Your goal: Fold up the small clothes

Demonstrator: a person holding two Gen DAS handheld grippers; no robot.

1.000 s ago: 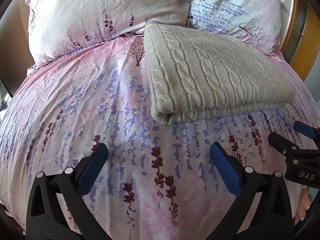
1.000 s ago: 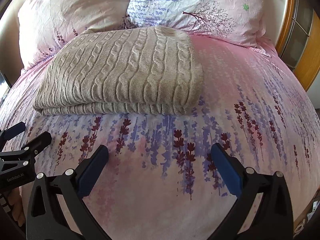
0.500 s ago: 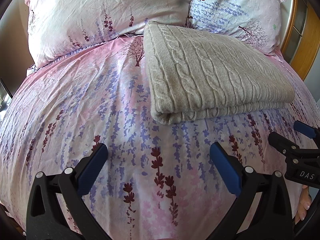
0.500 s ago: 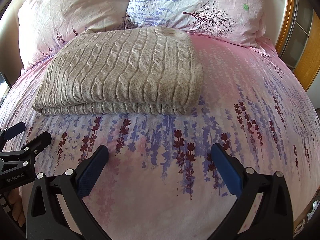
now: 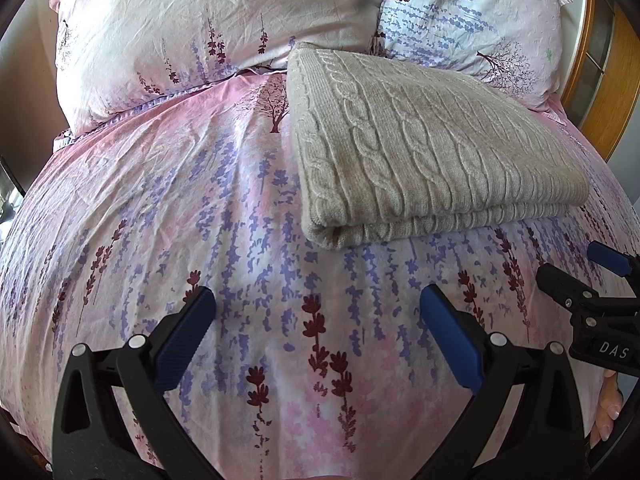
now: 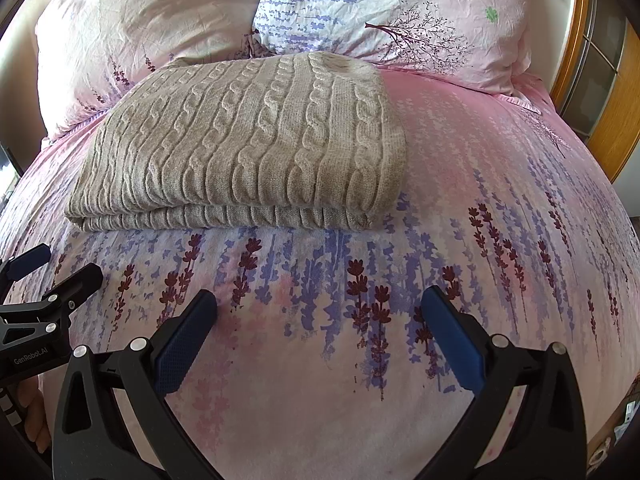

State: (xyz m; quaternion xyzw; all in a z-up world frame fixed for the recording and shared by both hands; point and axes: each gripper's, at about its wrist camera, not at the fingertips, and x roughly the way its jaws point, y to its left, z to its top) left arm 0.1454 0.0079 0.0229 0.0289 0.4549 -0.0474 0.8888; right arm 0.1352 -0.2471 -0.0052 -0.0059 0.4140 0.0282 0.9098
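Note:
A beige cable-knit garment (image 5: 420, 144) lies folded flat on the pink floral bed cover (image 5: 180, 200), its folded edge facing me. It also shows in the right wrist view (image 6: 248, 148). My left gripper (image 5: 318, 300) is open and empty, hovering over the cover in front of the garment's left corner. My right gripper (image 6: 318, 300) is open and empty, in front of the garment's right part. Each gripper shows at the edge of the other's view: the right one (image 5: 576, 272), the left one (image 6: 56, 268).
Two floral pillows (image 5: 208, 20) (image 5: 472, 16) lean at the head of the bed, right behind the garment. A wooden frame with glass panes (image 6: 600, 64) stands at the right. The bed cover (image 6: 500, 200) drops away at both sides.

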